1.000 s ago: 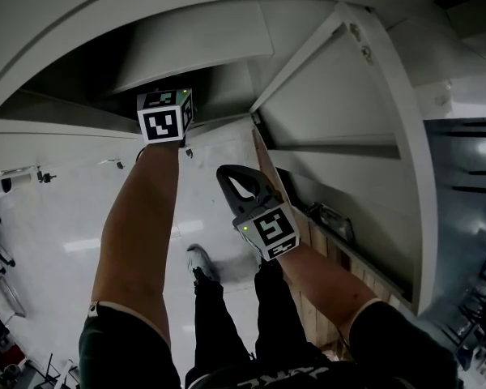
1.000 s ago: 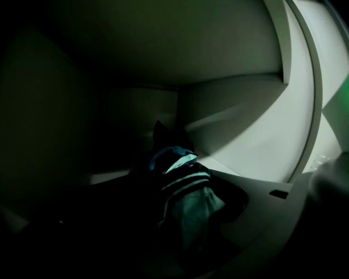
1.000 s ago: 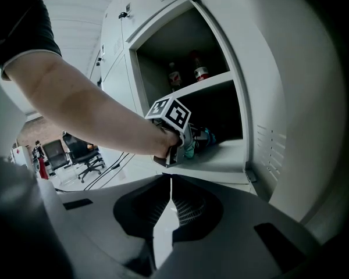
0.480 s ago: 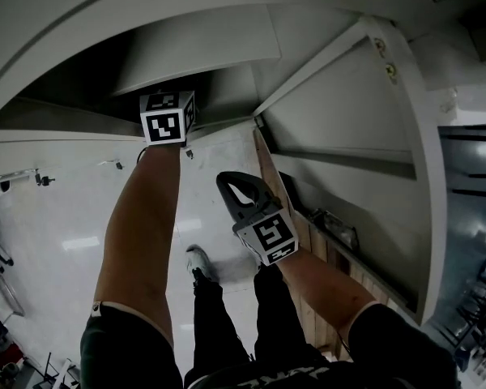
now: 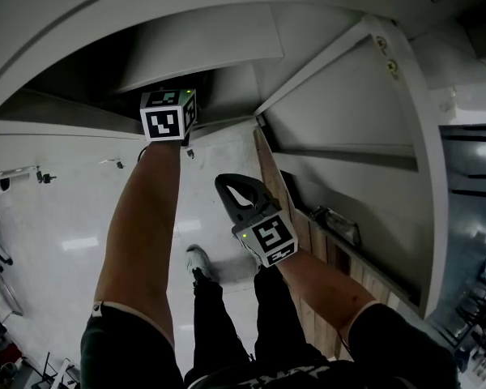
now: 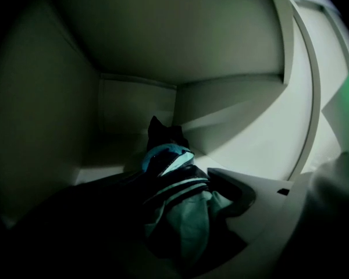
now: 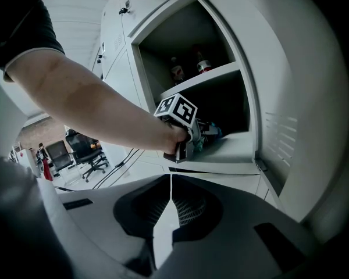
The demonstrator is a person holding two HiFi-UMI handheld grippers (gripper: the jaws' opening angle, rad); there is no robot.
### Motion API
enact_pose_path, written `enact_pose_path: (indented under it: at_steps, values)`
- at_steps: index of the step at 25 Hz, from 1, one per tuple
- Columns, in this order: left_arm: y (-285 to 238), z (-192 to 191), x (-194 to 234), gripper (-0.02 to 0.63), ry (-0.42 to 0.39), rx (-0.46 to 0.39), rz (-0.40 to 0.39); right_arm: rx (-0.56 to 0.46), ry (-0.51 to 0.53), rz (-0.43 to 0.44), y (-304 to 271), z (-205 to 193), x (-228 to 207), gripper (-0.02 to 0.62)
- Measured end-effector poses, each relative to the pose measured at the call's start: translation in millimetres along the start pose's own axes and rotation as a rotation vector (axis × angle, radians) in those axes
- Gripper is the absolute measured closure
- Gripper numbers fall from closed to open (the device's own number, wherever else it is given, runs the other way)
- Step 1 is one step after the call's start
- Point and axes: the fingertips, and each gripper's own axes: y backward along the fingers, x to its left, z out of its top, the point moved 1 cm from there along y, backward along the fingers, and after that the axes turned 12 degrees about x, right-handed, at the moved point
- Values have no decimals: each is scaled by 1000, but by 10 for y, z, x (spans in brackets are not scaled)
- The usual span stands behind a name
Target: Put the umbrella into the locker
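Note:
The folded umbrella (image 6: 177, 205), teal and black, lies on the floor of the locker compartment (image 6: 134, 112) between the jaws of my left gripper (image 6: 171, 179). Those jaws are opening, and the right pad stands just off the fabric. From the right gripper view the left gripper's marker cube (image 7: 177, 110) sits at the compartment mouth, with the umbrella (image 7: 208, 132) on the shelf (image 7: 235, 150). In the head view that cube (image 5: 167, 117) is at the opening and the jaws are hidden inside. My right gripper (image 7: 170, 178) hangs back below, shut and empty, its black nose (image 5: 236, 191) pointing toward the locker.
The locker door (image 7: 314, 127) stands open on the right. Two bottles (image 7: 202, 63) stand on the shelf above. Office chairs (image 7: 84, 156) and floor cables are off to the left. A wooden panel (image 5: 312, 245) runs beside the person's right arm, and a shoe (image 5: 201, 264) is on the floor.
Both hands stay where they were; only the head camera has shifted slightly.

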Motion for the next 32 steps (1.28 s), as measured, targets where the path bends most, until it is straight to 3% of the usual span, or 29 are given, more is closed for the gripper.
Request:
enact_pose_path:
  at_steps: [3,6,12,32]
  values:
    - [-1,-4,11,196,31,10,-5,3,-6,7,-3,-7,44,560]
    - [58,-24,32,162,26,9,28,-1,2,15,-5,-29,107,560]
    - [184,-19,-18,149,28,-9,38,-2,4,15,17,-16,165,560]
    - [826,-264,-468,150,1,-32,-101,-24,47,5,184,46,557,560]
